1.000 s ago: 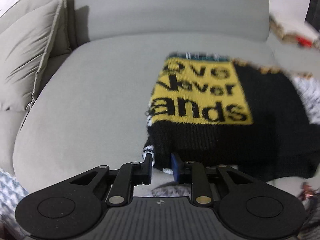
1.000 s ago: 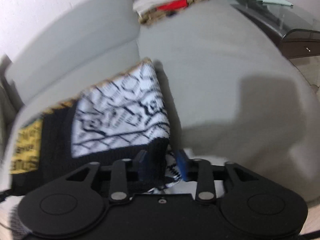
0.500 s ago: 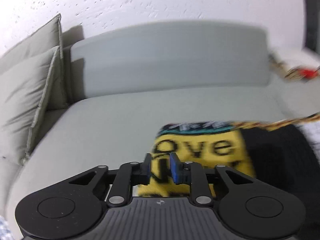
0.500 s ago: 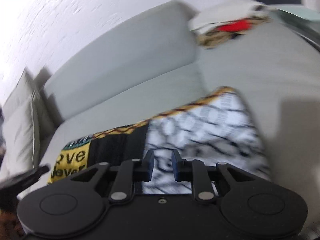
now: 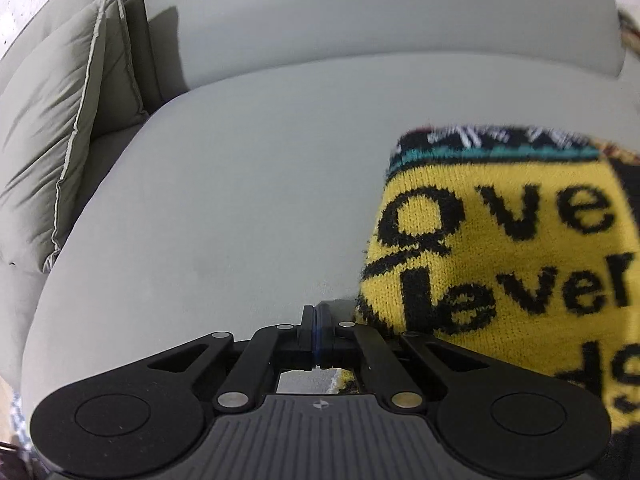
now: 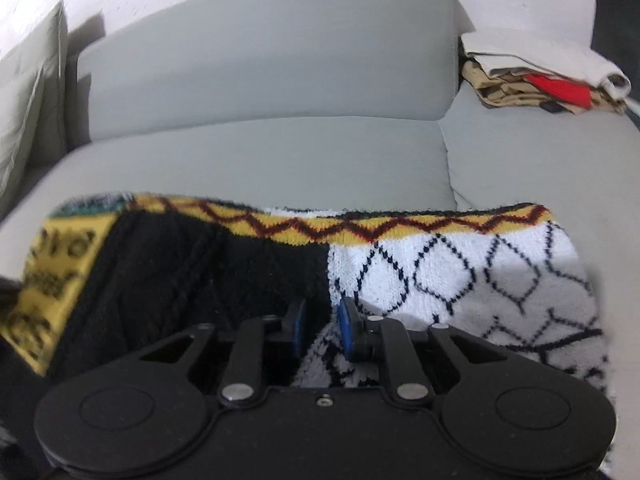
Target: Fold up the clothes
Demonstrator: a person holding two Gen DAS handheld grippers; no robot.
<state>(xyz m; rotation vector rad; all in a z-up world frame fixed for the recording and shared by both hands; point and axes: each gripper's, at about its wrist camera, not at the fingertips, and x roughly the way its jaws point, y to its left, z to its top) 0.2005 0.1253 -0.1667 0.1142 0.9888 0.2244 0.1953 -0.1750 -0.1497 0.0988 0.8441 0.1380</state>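
While the knitted sweater (image 6: 400,264) lies folded across the near part of the grey sofa seat (image 5: 224,184), both tools are down at its near edge. The left gripper (image 5: 316,320) has its jaws pressed fully together with nothing between them, sitting just left of the sweater's yellow lettered panel (image 5: 512,248) and over bare cushion. The right gripper (image 6: 322,326) has just been closing; its blue pads stand a little apart with knit between them, but whether they actually pinch it I cannot tell.

To do this fold well, I judge the right tool should take a firm bite on the near hem before lifting, and the left one would need to open and reach right onto the fabric, since shut beside it it grips nothing. Lifting both corners evenly should keep the edge straight and stop the thick knit from bunching.

Counted: one sweater being worked, two grippers, one stack of folded clothes (image 6: 536,76) at the far right of the sofa, and two cushions (image 5: 60,128) leaning at the far left.
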